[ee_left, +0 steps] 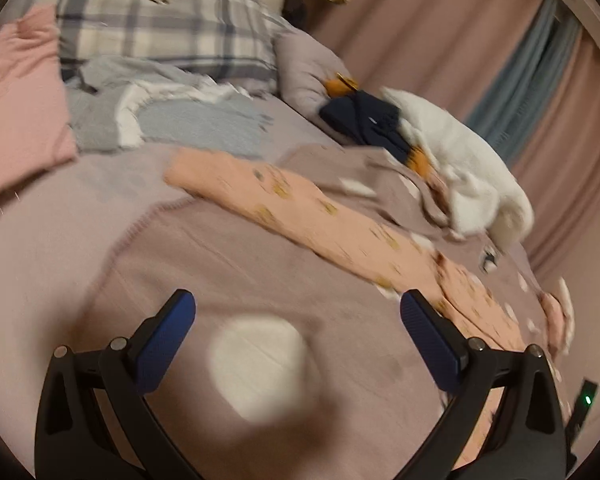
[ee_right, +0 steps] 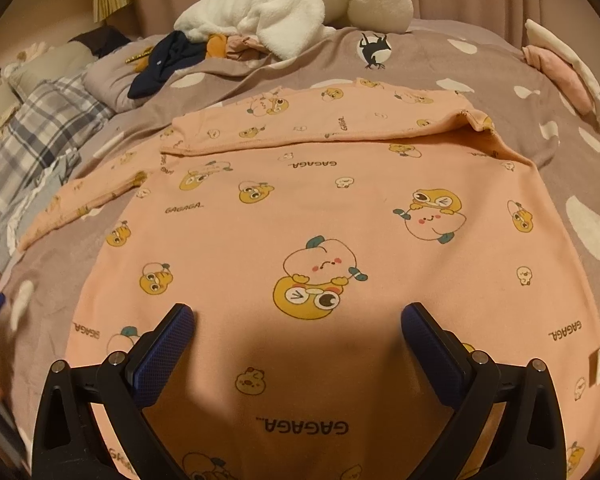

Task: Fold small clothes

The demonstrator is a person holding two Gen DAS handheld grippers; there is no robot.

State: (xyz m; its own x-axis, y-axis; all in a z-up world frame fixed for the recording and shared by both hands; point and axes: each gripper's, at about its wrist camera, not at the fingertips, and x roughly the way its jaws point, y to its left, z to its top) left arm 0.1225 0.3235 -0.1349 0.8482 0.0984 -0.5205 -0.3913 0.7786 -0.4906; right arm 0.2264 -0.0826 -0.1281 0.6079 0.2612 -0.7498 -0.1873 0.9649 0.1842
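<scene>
Bedding fills both views: a mauve bedspread (ee_right: 480, 68) dotted with white blobs covers the bed, with pinkish curtains (ee_left: 440, 32) hanging behind it and a grey-blue strip of curtain among them. At the head end lie a plaid pillow (ee_left: 160, 28) in grey and cream checks, a plain pink pillow (ee_left: 16, 92), and a grey-blue knitted throw (ee_left: 196, 124) with frayed white edging. Further along the bed sits a heap of a fluffy white fleece (ee_right: 292, 4) and a dark navy garment (ee_right: 164, 60), crumpled together.

The peach pyjama top (ee_right: 320, 208) lies spread flat on the bedspread, soft cotton printed with cartoon peaches, yellow ducks and the word GAGAGA. One sleeve is folded across its upper part; the other stretches out to the side. A small label shows at its hem edge.

The right gripper (ee_right: 298, 320) hovers directly over the top, its blue ribbed pads spread wide and grasping nothing. The left gripper (ee_left: 298, 308) hangs over bare bedspread beside the top, fingers likewise parted and empty; this view is motion-blurred.
</scene>
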